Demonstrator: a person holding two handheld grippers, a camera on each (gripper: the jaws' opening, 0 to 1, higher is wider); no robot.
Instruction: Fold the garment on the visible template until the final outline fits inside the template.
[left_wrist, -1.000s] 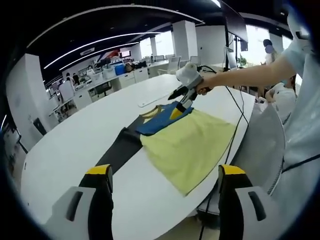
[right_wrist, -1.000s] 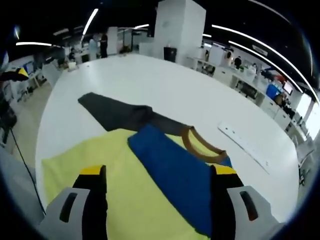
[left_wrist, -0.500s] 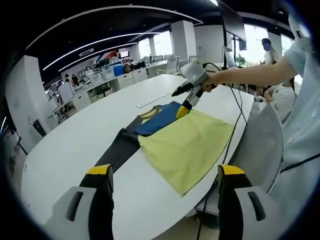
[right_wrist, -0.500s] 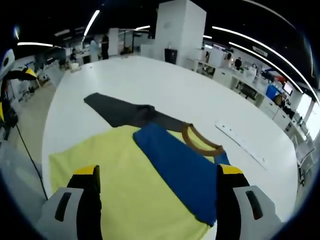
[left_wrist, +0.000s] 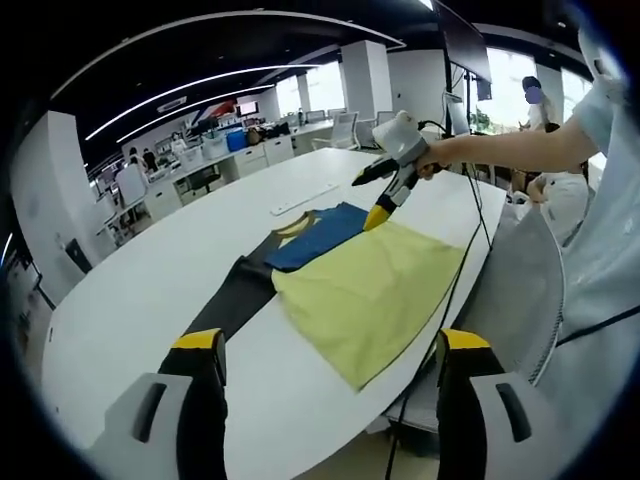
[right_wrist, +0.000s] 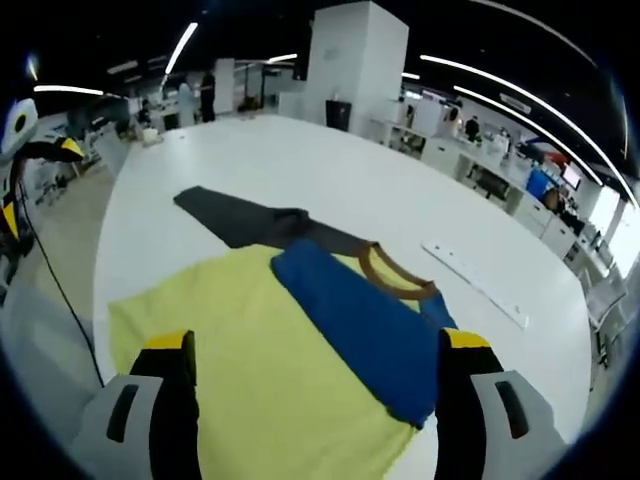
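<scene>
A yellow shirt (left_wrist: 365, 290) lies flat on the white table (left_wrist: 150, 290). Its blue sleeve (left_wrist: 320, 235) is folded across the chest, and its dark grey sleeve (left_wrist: 235, 290) stretches outward. The brown collar (left_wrist: 298, 225) shows beside the blue sleeve. My left gripper (left_wrist: 330, 345) stands open off the near table edge, well short of the shirt. My right gripper (left_wrist: 365, 203) hovers open above the shirt's far corner, touching nothing. From the right gripper (right_wrist: 315, 345), the yellow shirt (right_wrist: 270, 350), blue sleeve (right_wrist: 360, 325), grey sleeve (right_wrist: 240, 215) and collar (right_wrist: 395, 275) lie below.
A flat white strip (left_wrist: 305, 198) lies on the table beyond the collar, also the strip (right_wrist: 475, 282). A cable (left_wrist: 455, 290) hangs over the table edge beside the shirt. A person's arm (left_wrist: 500, 150) reaches in from the right. Desks and chairs stand behind.
My right gripper has lifted up and away from the blue sleeve, which stays folded on the shirt. The left gripper and the garment have not moved.
</scene>
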